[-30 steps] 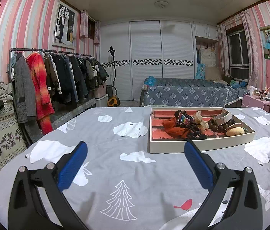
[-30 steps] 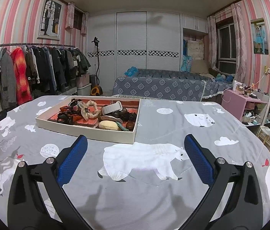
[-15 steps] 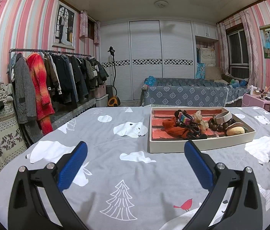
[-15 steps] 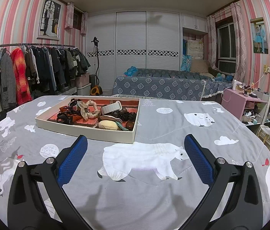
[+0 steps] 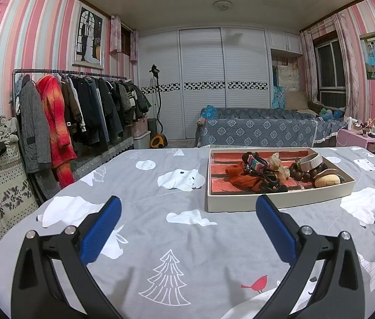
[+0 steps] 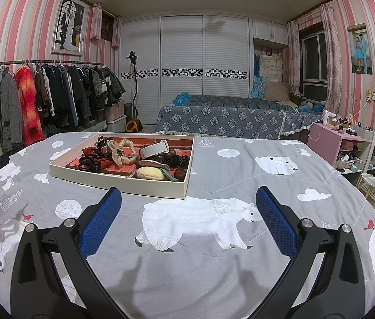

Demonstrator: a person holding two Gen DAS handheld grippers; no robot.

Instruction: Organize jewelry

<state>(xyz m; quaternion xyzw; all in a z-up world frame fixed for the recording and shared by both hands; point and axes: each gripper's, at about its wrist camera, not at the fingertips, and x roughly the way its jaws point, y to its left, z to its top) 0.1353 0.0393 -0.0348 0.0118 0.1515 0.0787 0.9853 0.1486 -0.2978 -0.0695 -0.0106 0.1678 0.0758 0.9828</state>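
Nothing is shifting between the earlier frames and now: both grippers are staying put, hovering over the grey printed cloth on the tabletop. On the left gripper the blue fingers are standing wide apart and holding nothing; the right gripper is showing the same wide, empty spread. Ahead of the left fingers and to their right, the shallow cream tray is sitting on the cloth; from the right view the tray is lying ahead and to the left. Inside it, the jewelry is lying heaped, beads, bands and a scrunchie overlapping. Because the pieces are tangling together, closing on one is likely to drag its neighbours out, or nudge the light tray across the cloth.
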